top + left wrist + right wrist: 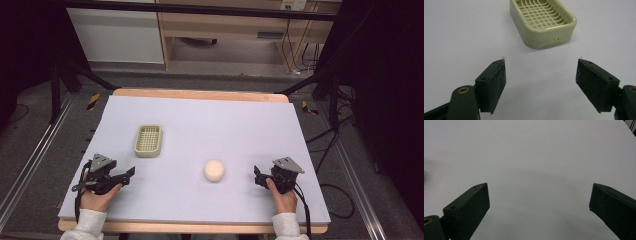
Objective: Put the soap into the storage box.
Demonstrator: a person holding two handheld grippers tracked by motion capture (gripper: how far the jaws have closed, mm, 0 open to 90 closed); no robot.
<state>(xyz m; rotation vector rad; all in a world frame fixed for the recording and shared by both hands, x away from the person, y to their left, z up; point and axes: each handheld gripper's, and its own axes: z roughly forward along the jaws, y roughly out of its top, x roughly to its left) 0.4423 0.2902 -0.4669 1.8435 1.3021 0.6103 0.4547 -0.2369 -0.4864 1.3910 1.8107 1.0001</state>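
Two grippers low over the near table (210, 120): my left gripper (541, 75) sits near-left, jaws apart, nothing between them, soap dish (148, 140) just beyond it; round pale soap (214, 170) lies centre-near; my right gripper (539, 202) rests right of the soap, jaws wide apart, empty

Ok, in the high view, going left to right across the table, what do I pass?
Left gripper → soap dish → round soap → right gripper.
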